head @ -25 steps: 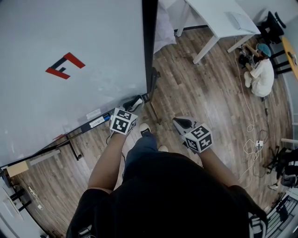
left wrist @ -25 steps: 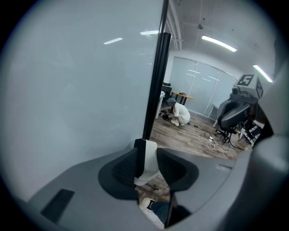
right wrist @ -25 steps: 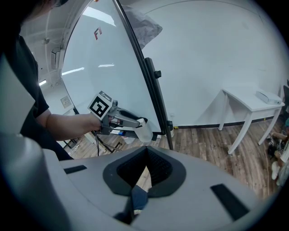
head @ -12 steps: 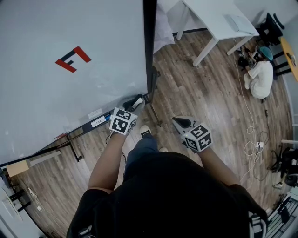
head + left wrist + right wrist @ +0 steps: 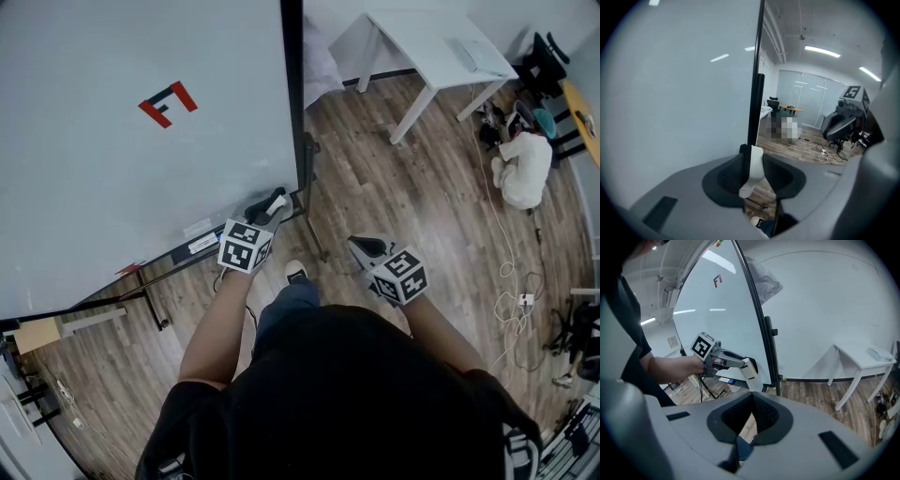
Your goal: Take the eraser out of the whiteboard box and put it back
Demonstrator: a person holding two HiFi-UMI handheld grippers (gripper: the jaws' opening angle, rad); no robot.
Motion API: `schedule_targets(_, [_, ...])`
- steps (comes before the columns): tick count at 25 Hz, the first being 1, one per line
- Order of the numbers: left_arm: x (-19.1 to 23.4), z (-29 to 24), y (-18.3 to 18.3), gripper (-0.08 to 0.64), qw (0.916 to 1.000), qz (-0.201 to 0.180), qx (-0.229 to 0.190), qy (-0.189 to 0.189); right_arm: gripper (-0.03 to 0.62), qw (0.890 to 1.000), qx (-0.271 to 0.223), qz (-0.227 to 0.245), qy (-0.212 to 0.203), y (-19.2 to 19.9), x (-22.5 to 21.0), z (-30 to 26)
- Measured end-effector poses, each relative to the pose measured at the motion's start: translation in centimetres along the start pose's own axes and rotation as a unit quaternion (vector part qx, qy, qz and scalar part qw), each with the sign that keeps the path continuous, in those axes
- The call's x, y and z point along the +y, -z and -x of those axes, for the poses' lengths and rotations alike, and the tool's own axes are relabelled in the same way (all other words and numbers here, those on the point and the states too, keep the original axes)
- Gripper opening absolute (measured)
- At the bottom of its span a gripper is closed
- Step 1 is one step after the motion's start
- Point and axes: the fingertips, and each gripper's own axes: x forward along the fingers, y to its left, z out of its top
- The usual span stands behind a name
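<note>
— Where's the eraser (image 5: 752,168)?
— Out of its box, clamped in the left tongs (image 5: 273,202) beside the whiteboard's (image 5: 141,178) lower corner, just above the tray (image 5: 178,255).
— What's left?
— Putting it back, I'd judge. The right tongs (image 5: 364,247) are closed, empty.

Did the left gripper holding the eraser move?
No. The left gripper, shut on the eraser, is still at the lower corner of the whiteboard; only the head view shifted.

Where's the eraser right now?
In the left gripper view the eraser sits clamped between the jaws of the left gripper, close to the whiteboard's lower right corner.
</note>
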Motion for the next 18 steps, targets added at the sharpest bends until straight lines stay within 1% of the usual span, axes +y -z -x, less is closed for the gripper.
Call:
schedule_targets(8, [-1.0,2.5,-1.9,0.140,0.9996,-0.009,-0.023,-0.014,-0.005,1.000,-0.018,0.011,-0.001,-0.7,0.8,1.7])
schedule_targets(18, [-3.2,5.7,-2.1,0.140,0.9988,-0.016,-0.037,-0.028,-0.005,0.999,-0.034,0.021,0.001,-0.4,2.2,4.1])
